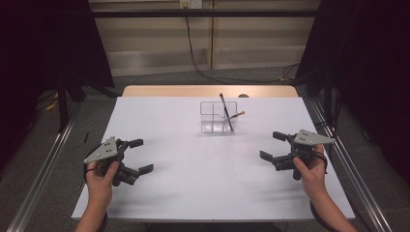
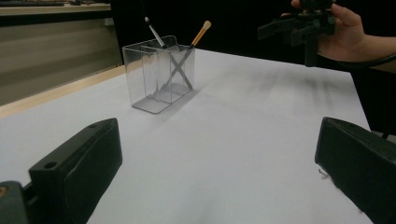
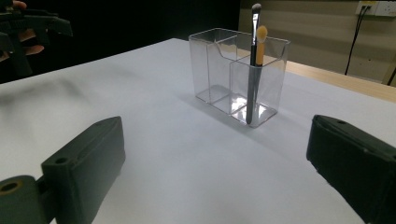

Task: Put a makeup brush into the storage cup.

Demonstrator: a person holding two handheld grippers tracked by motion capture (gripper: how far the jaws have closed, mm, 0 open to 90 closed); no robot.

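A clear plastic organizer [image 1: 218, 117] stands upright on the white table [image 1: 208, 179], a little past the centre toward 12 o'clock in the high view. It has several compartments. Two makeup brushes stand inside the compartment on its 3 o'clock side. The black-handled brush [image 1: 225, 111] leans toward 11 o'clock, and its dark tip rises above the rim. The orange-tipped brush [image 1: 236, 115] leans toward 2 o'clock and rests on the rim. In the left gripper view the two handles cross each other like an X [image 2: 177, 70] inside the clear wall. In the right gripper view the organizer [image 3: 239, 74] shows both brushes almost in one line, the orange tip just under the dark one.

The left gripper [image 1: 138, 155] is at about 8 o'clock from the organizer, well apart from it, held in the person's left hand [image 1: 101, 181]. Its jaws are spread wide and nothing is between them. The right gripper [image 1: 271, 146] is at about 4 o'clock, also well apart, in the right hand [image 1: 309, 171]. Its jaws are spread too and hold nothing. Both grippers point inward over the bare table.
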